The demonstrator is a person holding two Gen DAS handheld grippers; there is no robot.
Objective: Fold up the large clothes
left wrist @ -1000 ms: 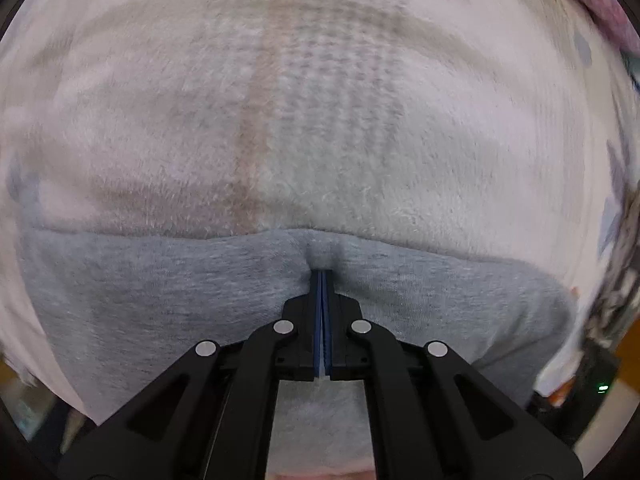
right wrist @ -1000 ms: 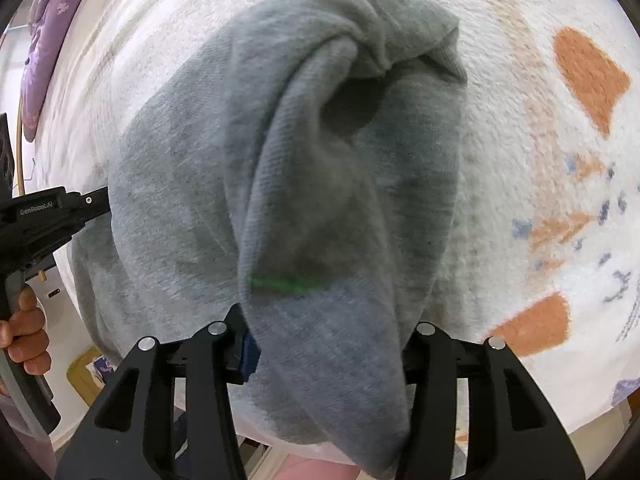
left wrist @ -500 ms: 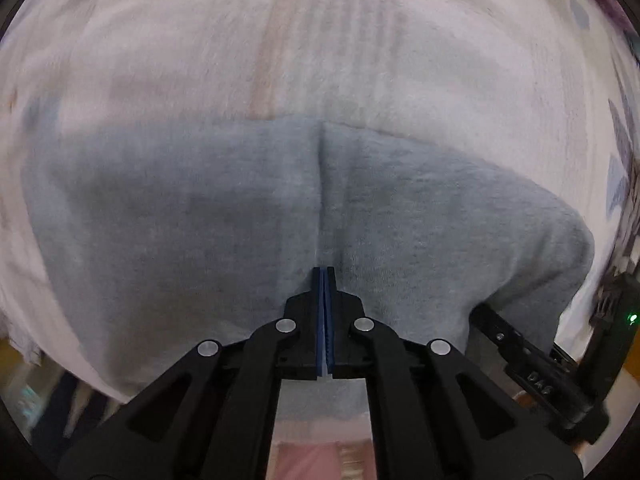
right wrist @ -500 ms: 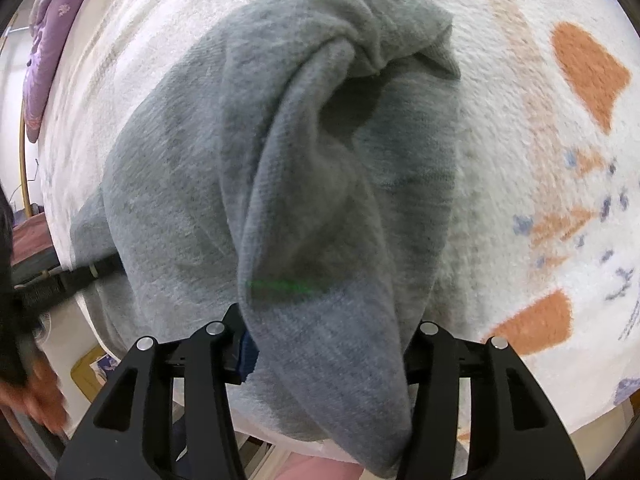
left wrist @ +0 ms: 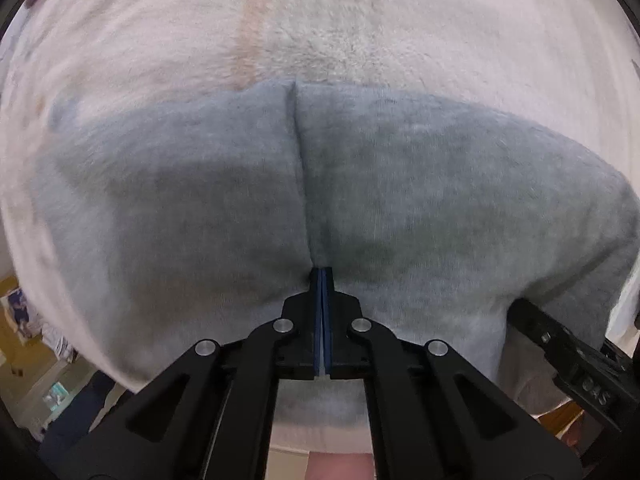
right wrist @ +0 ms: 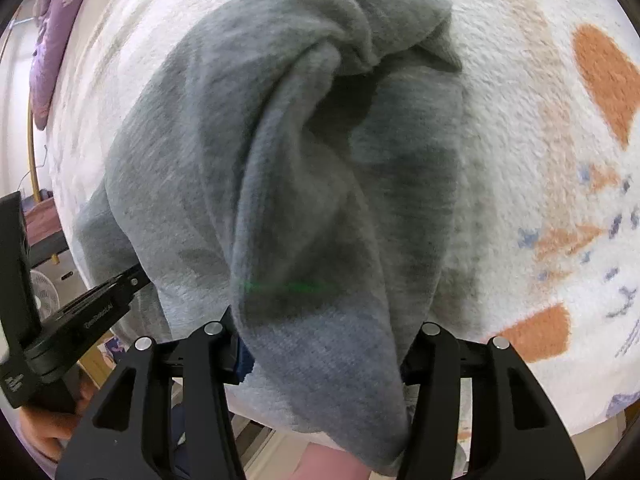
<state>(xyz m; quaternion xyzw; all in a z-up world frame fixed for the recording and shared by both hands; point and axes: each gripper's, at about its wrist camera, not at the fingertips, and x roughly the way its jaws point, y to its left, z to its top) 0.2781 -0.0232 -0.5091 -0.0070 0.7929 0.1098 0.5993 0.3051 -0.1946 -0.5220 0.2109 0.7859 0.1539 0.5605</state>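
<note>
Folding the grey garment [left wrist: 420,200] on the fluffy blanket [left wrist: 320,20].
The left gripper [left wrist: 322,276] has its jaws pinched tight on the cloth; the right gripper [right wrist: 320,344] has cloth draped over it, so I cannot tell its jaws. Keep both edges level and lay them down slowly.

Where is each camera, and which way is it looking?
Left wrist: sits on the left gripper, looking along its shut fingers over the grey garment to the fluffy blanket.
Right wrist: sits on the right gripper, looking at the garment draped over its fingers; the person's hand shows at lower left.
Shared: both see the garment and blanket, and each sees the other gripper at its edge.
</note>
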